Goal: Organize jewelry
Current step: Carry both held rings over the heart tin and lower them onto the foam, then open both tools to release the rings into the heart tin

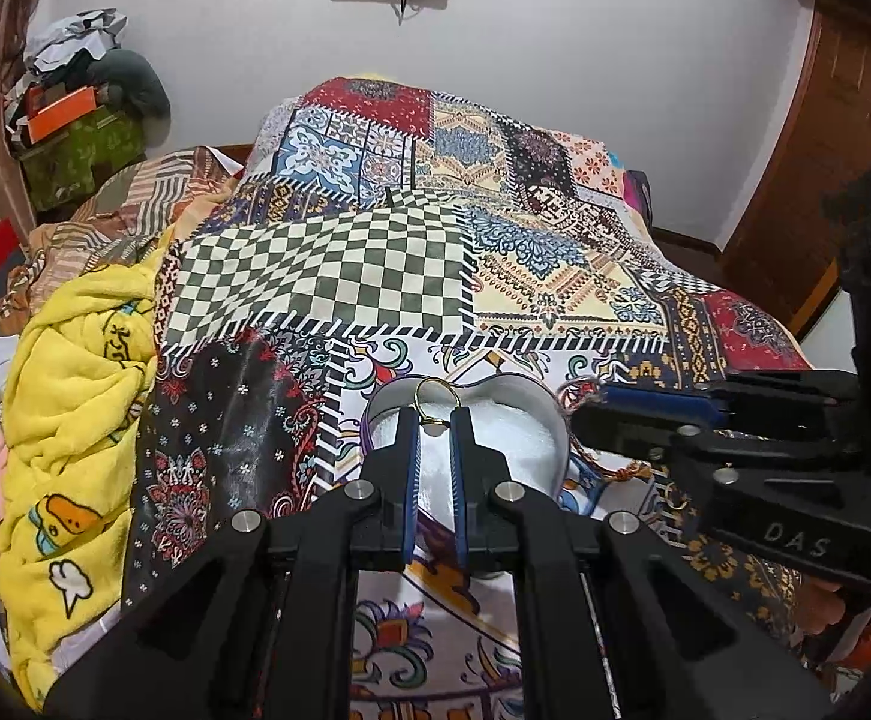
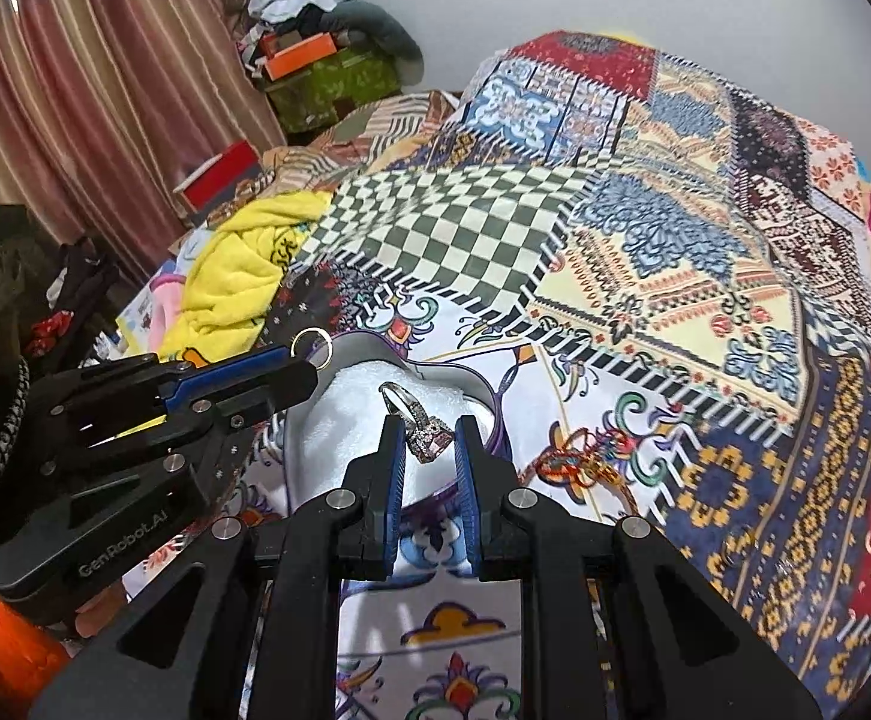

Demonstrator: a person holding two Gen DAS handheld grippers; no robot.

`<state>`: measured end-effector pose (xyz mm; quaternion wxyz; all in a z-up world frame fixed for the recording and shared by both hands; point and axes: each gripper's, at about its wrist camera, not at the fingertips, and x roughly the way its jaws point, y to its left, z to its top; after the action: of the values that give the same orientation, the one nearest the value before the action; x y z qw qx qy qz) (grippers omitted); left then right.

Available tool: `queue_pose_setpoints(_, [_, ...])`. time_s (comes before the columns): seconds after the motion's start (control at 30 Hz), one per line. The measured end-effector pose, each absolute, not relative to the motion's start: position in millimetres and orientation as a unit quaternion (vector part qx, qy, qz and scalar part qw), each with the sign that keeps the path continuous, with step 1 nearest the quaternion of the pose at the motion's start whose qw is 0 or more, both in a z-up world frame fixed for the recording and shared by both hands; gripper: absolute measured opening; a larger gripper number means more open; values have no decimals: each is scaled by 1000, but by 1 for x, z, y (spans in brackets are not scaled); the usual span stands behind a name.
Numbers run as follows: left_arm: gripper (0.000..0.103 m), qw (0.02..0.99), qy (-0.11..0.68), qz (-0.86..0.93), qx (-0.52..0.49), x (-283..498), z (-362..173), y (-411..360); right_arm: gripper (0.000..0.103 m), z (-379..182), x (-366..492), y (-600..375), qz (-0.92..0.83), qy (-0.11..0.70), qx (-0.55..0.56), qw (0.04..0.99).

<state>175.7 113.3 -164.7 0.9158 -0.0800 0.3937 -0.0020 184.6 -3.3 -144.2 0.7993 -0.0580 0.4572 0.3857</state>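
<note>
A heart-shaped box with white padding sits on the patterned bedspread; it also shows in the right wrist view. My left gripper is shut on a gold ring and holds it over the box. The gold ring also shows in the right wrist view at the left gripper's tip. My right gripper holds a silver ring with a pink stone between its pads over the box. A red and gold braided bracelet lies on the spread right of the box.
A yellow blanket is heaped at the left of the bed. A small gold hoop lies on the spread by the right gripper body. Boxes and clothes are piled in the far left corner. A curtain hangs left.
</note>
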Motion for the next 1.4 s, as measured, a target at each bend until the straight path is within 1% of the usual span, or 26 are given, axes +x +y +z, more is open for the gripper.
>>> queue_pose_setpoints(0.2, [8,911,404,-6,-89,187,-174,120,15,-155,194,5,390,473,-67,787])
queue_pose_setpoints(0.57, [8,905,414,-15,-93,192,-181,123,15,-158,190,19,401,476,-90,778])
queue_pose_setpoints(0.7, [8,904,417,-16,-94,191,-180,125,16,-155,187,20,400,473,-97,779])
queue_pose_setpoints(0.83, [8,907,412,-11,-91,187,-174,126,19,-147,186,17,401,465,-95,783])
queue_pose_setpoints(1.07, [8,911,404,-2,-85,175,-160,125,19,-126,177,3,393,447,-88,799])
queue_pose_setpoints(1.1, [9,912,402,-1,-82,172,-156,123,19,-123,175,-1,390,444,-88,802])
queue_pose_setpoints(1.2, [18,914,397,1,-78,165,-149,119,20,-112,168,-14,381,435,-84,811])
queue_pose_setpoints(1.23, [19,916,395,1,-76,162,-146,117,22,-110,167,-17,378,434,-83,813])
queue_pose_setpoints(1.3, [19,917,392,1,-72,157,-141,113,32,-104,164,-26,372,429,-80,819])
queue_pose_setpoints(1.33, [19,918,390,1,-69,154,-138,111,39,-101,160,-32,367,425,-78,824])
queue_pose_setpoints(1.37, [20,919,389,1,-67,151,-135,109,43,-99,157,-38,364,420,-76,828])
queue_pose_setpoints(1.4, [24,920,387,1,-63,148,-132,106,43,-96,154,-42,360,416,-75,832])
